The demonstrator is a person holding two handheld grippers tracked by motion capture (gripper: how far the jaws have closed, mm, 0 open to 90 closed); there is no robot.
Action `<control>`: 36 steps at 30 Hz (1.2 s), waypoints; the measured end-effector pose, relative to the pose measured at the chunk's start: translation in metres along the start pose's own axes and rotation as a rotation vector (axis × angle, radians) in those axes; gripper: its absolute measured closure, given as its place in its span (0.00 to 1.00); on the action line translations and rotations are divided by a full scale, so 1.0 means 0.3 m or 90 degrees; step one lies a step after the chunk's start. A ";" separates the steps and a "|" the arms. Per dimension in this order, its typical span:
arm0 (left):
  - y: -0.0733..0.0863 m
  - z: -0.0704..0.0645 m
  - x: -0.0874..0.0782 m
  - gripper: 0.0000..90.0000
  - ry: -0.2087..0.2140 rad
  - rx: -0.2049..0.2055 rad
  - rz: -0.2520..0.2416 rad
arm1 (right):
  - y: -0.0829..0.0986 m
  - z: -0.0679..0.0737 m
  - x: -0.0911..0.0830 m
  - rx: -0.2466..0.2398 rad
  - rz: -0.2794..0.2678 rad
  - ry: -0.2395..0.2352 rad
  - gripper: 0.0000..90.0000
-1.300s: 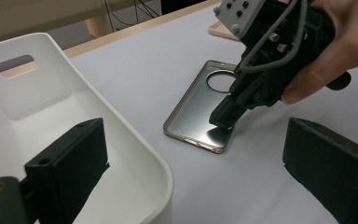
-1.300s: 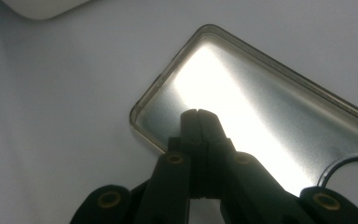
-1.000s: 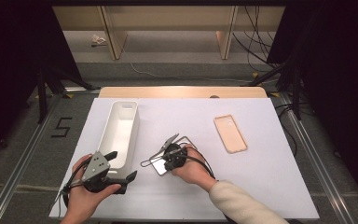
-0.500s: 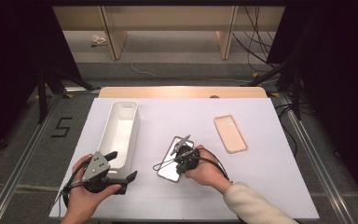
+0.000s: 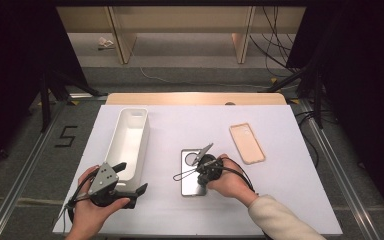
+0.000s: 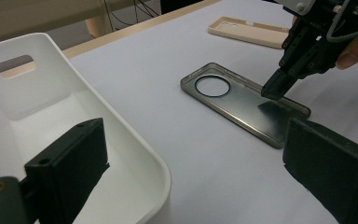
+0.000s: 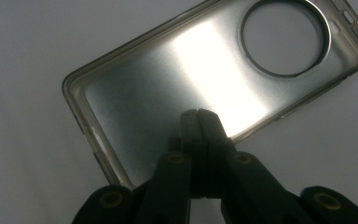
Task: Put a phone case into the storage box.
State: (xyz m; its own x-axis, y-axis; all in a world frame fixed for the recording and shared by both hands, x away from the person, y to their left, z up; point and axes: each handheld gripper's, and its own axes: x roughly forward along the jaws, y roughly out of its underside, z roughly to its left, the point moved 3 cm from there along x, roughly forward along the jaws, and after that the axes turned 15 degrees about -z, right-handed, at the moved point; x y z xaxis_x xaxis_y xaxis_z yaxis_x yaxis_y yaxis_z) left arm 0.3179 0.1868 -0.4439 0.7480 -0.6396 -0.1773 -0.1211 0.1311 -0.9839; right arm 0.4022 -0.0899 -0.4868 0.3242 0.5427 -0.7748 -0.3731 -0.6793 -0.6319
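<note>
The grey phone case has slid right, under the closed right gripper.

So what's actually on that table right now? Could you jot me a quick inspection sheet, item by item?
Surface: white table, flat, wooden strip at the far edge.
Job's things: grey see-through phone case lying open side up, round camera hole at its far end; the right gripper is shut, its tips over the case's edge.
Other things: long white bin, nothing seen inside; peach phone case lying apart to the right.
Clutter: nothing seen.
Left gripper: open, straddling the bin's near wall.
Cables: thin black cable looping from the right gripper.
Surroundings: floor with a number 5, wooden shelving behind.
</note>
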 end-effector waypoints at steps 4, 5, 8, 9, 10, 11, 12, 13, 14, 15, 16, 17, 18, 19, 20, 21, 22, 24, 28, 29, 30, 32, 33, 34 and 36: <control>0.000 0.000 0.000 0.07 0.001 0.000 0.000 | 0.005 -0.004 -0.003 0.000 0.000 0.001 1.00; 0.000 0.000 0.001 0.07 0.001 0.000 0.000 | 0.005 -0.004 -0.003 0.000 0.000 0.001 1.00; 0.000 0.000 0.000 0.07 0.000 0.000 -0.001 | 0.007 0.005 0.003 -0.002 0.006 -0.003 1.00; 0.000 0.000 0.000 0.07 0.000 0.000 -0.001 | 0.007 0.005 0.003 -0.002 0.006 -0.003 1.00; 0.000 0.000 0.000 0.07 0.001 0.000 -0.001 | 0.007 0.005 0.003 -0.001 0.005 -0.003 1.00; 0.000 0.000 -0.001 0.07 0.001 -0.001 -0.001 | 0.007 0.005 0.003 -0.001 0.005 -0.003 1.00; 0.000 0.000 -0.001 0.07 0.000 -0.001 -0.001 | 0.007 0.004 0.002 -0.004 0.002 -0.002 1.00; 0.000 0.001 -0.001 0.07 0.001 0.000 -0.001 | 0.005 0.005 0.000 -0.002 0.000 -0.003 0.99; 0.000 0.000 0.000 0.07 0.002 0.001 -0.001 | 0.003 0.004 -0.001 -0.003 -0.004 -0.003 0.98; 0.000 0.000 0.000 0.07 0.001 0.000 -0.001 | 0.000 0.004 -0.004 -0.003 -0.009 -0.001 0.97; 0.000 0.000 0.000 0.07 0.002 0.000 -0.001 | -0.002 0.003 -0.007 -0.007 -0.012 -0.003 0.96; -0.001 0.000 0.000 0.07 0.003 0.001 -0.001 | -0.006 0.005 -0.009 -0.011 -0.014 -0.003 0.94; -0.001 -0.001 -0.001 0.07 0.002 0.000 -0.001 | -0.014 0.008 -0.015 -0.029 -0.020 -0.011 0.88; -0.001 -0.001 -0.001 0.07 0.002 0.000 -0.001 | -0.018 0.011 -0.019 -0.044 -0.019 -0.015 0.84; -0.001 0.000 -0.001 0.07 0.002 0.000 -0.002 | -0.018 0.011 -0.019 -0.044 -0.019 -0.015 0.84; -0.002 -0.001 -0.001 0.07 0.003 0.000 -0.002 | -0.028 0.018 -0.028 -0.091 -0.013 -0.032 0.70; -0.001 -0.001 -0.001 0.07 0.003 -0.001 -0.002 | -0.033 0.021 -0.032 -0.108 -0.018 -0.035 0.66; -0.001 -0.002 0.000 0.07 0.005 0.000 -0.001 | -0.038 0.026 -0.038 -0.127 -0.022 -0.042 0.61; -0.001 -0.005 0.001 0.07 0.008 0.001 -0.001 | -0.044 0.039 -0.065 -0.195 -0.007 -0.089 0.35; -0.001 -0.005 0.002 0.07 0.008 0.001 -0.001 | -0.044 0.039 -0.065 -0.195 -0.007 -0.089 0.35; -0.001 -0.005 0.002 0.07 0.009 0.001 0.000 | -0.042 0.039 -0.069 -0.210 0.003 -0.095 0.33; 0.000 -0.006 0.003 0.07 0.009 0.001 0.000 | -0.035 0.039 -0.074 -0.232 0.025 -0.097 0.30; -0.001 -0.006 0.003 0.07 0.009 0.001 0.000 | -0.033 0.040 -0.073 -0.236 0.030 -0.100 0.29; -0.001 -0.006 0.003 0.07 0.010 0.001 0.000 | -0.030 0.041 -0.072 -0.240 0.037 -0.102 0.28; 0.000 -0.007 0.004 0.07 0.011 0.001 0.000 | -0.027 0.048 -0.068 -0.256 0.045 -0.103 0.26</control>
State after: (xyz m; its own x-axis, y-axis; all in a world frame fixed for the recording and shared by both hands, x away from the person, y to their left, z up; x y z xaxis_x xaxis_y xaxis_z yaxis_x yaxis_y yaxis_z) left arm 0.3174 0.1844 -0.4441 0.7363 -0.6528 -0.1780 -0.1204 0.1325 -0.9838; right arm 0.3861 -0.0883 -0.4661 0.1569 0.5364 -0.8293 -0.0111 -0.8386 -0.5446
